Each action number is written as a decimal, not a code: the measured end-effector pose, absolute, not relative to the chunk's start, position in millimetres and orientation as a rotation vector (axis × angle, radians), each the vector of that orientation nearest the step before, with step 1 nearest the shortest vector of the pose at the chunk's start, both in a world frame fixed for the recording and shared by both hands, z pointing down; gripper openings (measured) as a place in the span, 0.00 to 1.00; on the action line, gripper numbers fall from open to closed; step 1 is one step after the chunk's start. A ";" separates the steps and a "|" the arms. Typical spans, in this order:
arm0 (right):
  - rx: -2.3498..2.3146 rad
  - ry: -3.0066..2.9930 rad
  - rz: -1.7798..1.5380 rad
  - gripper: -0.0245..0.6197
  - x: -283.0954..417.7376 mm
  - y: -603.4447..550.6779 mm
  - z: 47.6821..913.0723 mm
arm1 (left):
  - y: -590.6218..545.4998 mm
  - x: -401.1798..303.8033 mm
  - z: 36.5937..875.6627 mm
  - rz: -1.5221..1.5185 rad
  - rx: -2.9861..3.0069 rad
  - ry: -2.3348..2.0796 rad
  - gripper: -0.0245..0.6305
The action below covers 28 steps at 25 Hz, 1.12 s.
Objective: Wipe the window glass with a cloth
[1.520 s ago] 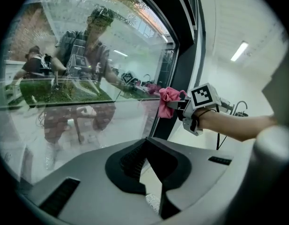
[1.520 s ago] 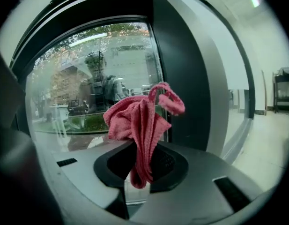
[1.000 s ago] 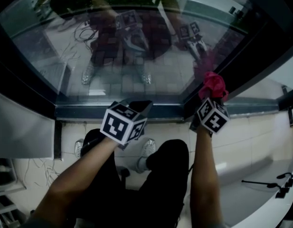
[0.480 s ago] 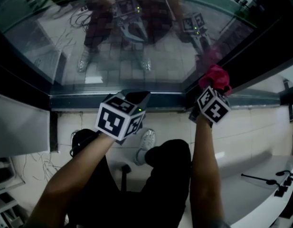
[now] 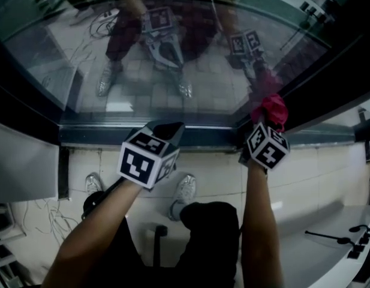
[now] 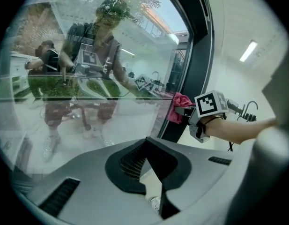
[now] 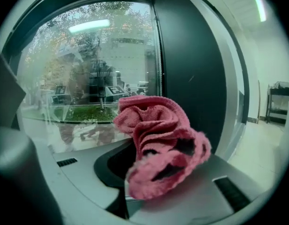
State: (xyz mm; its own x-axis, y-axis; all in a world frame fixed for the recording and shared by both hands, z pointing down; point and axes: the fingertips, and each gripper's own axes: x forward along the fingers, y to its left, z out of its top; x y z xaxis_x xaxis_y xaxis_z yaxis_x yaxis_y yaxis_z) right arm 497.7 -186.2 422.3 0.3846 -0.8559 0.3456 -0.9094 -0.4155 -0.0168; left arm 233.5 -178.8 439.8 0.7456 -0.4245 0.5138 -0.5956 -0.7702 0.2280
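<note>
The window glass fills the top of the head view and reflects the person and both grippers. A crumpled pink cloth sits at the pane's lower right corner, against the dark frame, with my right gripper shut on it. In the right gripper view the cloth bulges out over the jaws and hides their tips, with the glass just behind. My left gripper hovers at the sill below the pane, its jaws shut on nothing. The left gripper faces the glass, with the cloth off to its right.
A dark window frame post borders the pane on the right, and a grey sill runs under it. The person's shoes stand on the tiled floor below. A white desk with cables lies bottom right, and a white panel is at the left.
Both grippers stay near the sill; the left one has drifted slightly left and down. The person's legs and feet have shifted below. The cloth remains in the right gripper.
</note>
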 end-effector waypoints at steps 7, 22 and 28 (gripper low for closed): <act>2.359 -1.774 0.405 0.13 479.0 -195.9 418.9 | -175.3 227.8 444.3 0.647 2.566 -0.823 0.04; 2.302 -1.839 0.370 0.12 395.2 -214.4 410.3 | -191.8 137.3 456.0 0.546 2.492 -0.977 0.04; 2.256 -1.898 0.378 0.12 348.1 -219.9 406.3 | -198.1 103.8 449.9 0.484 2.462 -1.054 0.04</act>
